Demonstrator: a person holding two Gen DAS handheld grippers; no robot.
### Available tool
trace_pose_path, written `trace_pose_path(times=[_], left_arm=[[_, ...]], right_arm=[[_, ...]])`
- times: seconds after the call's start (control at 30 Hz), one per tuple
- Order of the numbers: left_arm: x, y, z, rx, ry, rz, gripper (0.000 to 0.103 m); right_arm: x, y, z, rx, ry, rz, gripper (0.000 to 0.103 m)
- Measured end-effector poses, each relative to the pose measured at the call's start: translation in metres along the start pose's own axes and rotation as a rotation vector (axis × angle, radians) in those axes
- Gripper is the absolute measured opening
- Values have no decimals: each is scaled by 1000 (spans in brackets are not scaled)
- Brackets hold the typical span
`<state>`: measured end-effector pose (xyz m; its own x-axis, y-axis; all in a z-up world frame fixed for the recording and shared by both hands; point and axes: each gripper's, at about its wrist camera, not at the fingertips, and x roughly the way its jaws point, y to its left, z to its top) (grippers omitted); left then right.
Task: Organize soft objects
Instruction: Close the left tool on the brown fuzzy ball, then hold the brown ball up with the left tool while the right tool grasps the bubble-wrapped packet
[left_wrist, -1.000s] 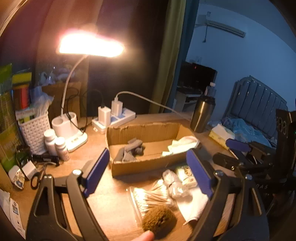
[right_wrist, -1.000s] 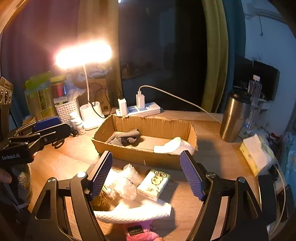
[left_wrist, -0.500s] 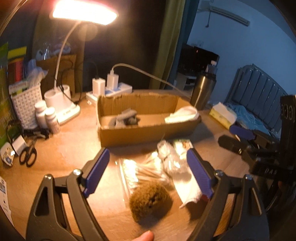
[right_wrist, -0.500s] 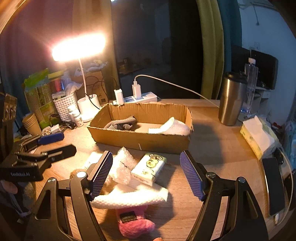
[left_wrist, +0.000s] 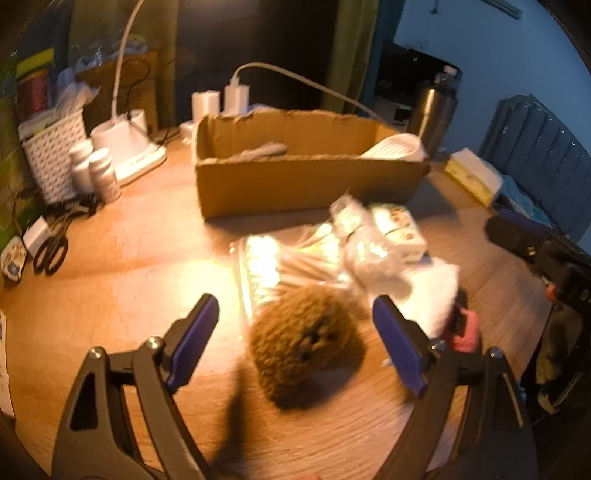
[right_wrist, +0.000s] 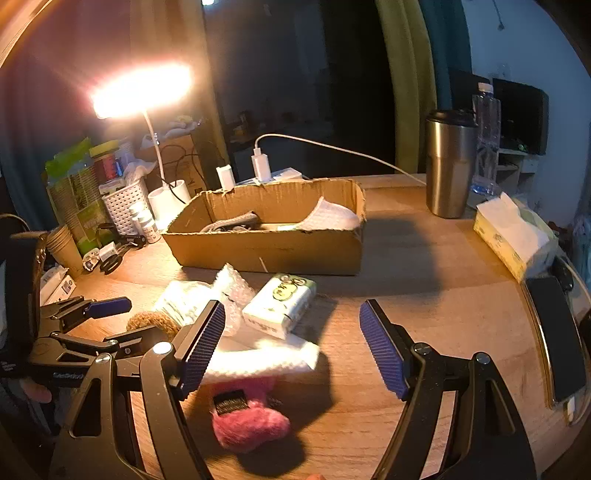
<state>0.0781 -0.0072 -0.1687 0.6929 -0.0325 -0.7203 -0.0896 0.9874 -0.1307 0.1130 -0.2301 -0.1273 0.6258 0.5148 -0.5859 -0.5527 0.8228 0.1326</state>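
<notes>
The left gripper tips down at the wooden table. Its two blue pads stand wide apart. A fuzzy brown ball sits on the table between them, but the pads do not touch it. The ball looks round and woolly, and it lies partly on a shiny clear plastic bag.

The right gripper tips down too, and its blue pads are wide apart with nothing in them. Just under its left pad lies a fluffy pink toy with a dark tag on it. A folded white cloth lies across the top of the pink toy and hides part of it. On the cloth rests a small white packet, next to a crinkly piece of bubble wrap.

All these soft things lie near the front edge of the table. Behind them, toward the middle, stands a low cardboard box with rough torn edges. Inside are a grey thing and a white cloth, both half hidden by the box wall. The grey thing is hard to make out.

The left view is blurry. A bright lamp shines at the back left edge.
</notes>
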Motion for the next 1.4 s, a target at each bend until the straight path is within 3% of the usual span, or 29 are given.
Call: trace_pose_path(times=[0.17, 0.23, 0.3, 0.4, 0.97, 1.2, 1.4], left_arm=[[8, 6, -8, -17, 30, 26, 85], [12, 7, -10, -15, 45, 25, 70], [16, 7, -11, -28, 65, 10, 49], [16, 7, -11, -25, 64, -22, 38], [-33, 27, 8, -43, -58, -120, 35], [-46, 46, 18, -75, -113, -229, 36], [-35, 64, 19, -111, -93, -243, 36]], right_arm=[[-2, -13, -4, 28, -3, -15, 78], [-1, -16, -5, 34, 3, -26, 78], [-3, -18, -4, 35, 2, -30, 78], [-6, -18, -3, 34, -1, -39, 78], [16, 26, 12, -41, 59, -3, 78], [39, 55, 18, -83, 95, 36, 78], [70, 80, 16, -104, 141, 68, 78]])
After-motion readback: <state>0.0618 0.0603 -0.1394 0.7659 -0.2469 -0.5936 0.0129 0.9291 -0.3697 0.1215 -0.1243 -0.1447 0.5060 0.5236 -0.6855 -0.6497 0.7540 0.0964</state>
